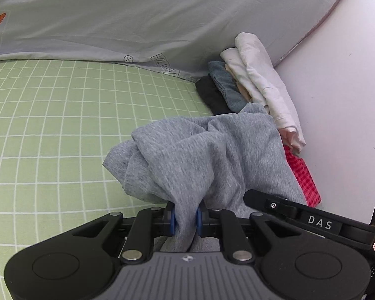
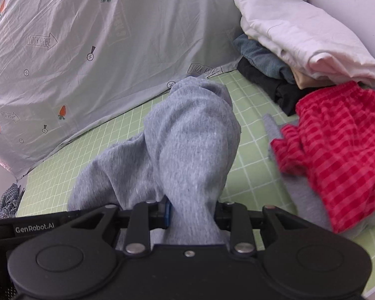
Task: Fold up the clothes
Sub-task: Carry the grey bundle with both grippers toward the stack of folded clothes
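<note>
Both tools, left tool (image 1: 185,221) and right tool (image 2: 191,212), clamped on grey sweatshirt (image 1: 200,155), lifted off bed (image 1: 50,125); next: spread it flat.

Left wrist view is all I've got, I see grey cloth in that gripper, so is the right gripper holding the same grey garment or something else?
Observer: The right gripper is shut on the grey garment too, a thick bunch of it between the pads.
Operator: That red checked piece, I only see a strip of it. What is it lying on?
Observer: The red checked garment is crumpled, and it lies partly on more grey fabric spread over the green grid sheet.
Operator: Anything else loose on the bed?
Observer: Yes, a dark checked cloth is bunched at the far left edge of the right wrist view, beside the carrot-print sheet.
</note>
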The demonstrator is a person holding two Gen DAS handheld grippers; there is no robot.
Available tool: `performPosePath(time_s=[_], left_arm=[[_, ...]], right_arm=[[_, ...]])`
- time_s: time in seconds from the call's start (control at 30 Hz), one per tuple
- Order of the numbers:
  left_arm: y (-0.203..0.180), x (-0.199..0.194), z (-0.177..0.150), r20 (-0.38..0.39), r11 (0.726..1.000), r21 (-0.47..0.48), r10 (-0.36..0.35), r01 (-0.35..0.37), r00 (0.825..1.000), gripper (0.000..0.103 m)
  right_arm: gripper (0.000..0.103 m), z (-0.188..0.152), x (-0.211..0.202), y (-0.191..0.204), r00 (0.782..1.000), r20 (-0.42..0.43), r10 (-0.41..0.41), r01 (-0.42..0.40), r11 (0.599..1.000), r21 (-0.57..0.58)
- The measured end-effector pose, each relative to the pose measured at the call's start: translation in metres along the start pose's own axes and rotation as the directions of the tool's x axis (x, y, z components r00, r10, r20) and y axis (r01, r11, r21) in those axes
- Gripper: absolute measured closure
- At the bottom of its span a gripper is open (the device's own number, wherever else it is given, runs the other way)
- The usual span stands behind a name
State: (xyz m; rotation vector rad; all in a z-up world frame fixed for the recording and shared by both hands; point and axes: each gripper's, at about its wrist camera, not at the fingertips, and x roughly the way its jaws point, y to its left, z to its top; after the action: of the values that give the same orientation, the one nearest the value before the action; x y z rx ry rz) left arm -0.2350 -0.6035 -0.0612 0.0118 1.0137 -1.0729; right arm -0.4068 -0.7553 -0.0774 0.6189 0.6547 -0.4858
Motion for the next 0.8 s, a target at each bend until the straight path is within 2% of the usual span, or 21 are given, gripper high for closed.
performPosePath(time_s=[0.1,0.23,0.47,0.53,0.6,0.67,0.73,0.8], left_arm=[[-0.048,0.012,0.006,0.025,0.999,0.011,-0.032,0.032,0.999,0.087],[-0.106,0.036,0.015,0.022,0.994,0.047,-0.096,0.095,0.995,0.087],[-0.179,0.096,0.028,-0.024,0.974,0.103,-0.2,0.201,0.98,0.087],[-0.192,0.116,0.027,-0.044,0.973,0.132,-0.187,0.192,0.981,0.087],[-0.196,0.141,0.024,-0.081,0.981,0.141,-0.12,0.131,0.989,0.082],[-0.189,0.158,0.021,-0.118,0.989,0.125,-0.071,0.086,0.99,0.079],[-0.177,0.167,0.022,-0.144,0.994,0.099,-0.039,0.053,0.989,0.076],[-0.165,0.165,0.026,-0.143,0.996,0.079,-0.026,0.037,0.989,0.065]], right_arm=[[0.075,0.027,-0.024,-0.042,0.999,0.027,0.018,-0.018,1.0,-0.015],[0.075,0.055,-0.052,-0.093,0.998,0.057,0.012,-0.01,1.0,-0.022],[0.075,0.088,-0.075,-0.18,0.992,0.113,-0.052,0.048,0.998,0.039],[0.075,0.095,-0.072,-0.202,0.99,0.116,-0.081,0.075,0.996,0.054],[0.074,0.099,-0.064,-0.222,0.988,0.106,-0.109,0.102,0.992,0.073],[0.071,0.098,-0.045,-0.24,0.989,0.071,-0.132,0.124,0.987,0.1],[0.064,0.092,-0.02,-0.254,0.987,0.022,-0.161,0.157,0.98,0.12],[0.049,0.086,-0.003,-0.255,0.976,0.0,-0.218,0.217,0.971,0.1]])
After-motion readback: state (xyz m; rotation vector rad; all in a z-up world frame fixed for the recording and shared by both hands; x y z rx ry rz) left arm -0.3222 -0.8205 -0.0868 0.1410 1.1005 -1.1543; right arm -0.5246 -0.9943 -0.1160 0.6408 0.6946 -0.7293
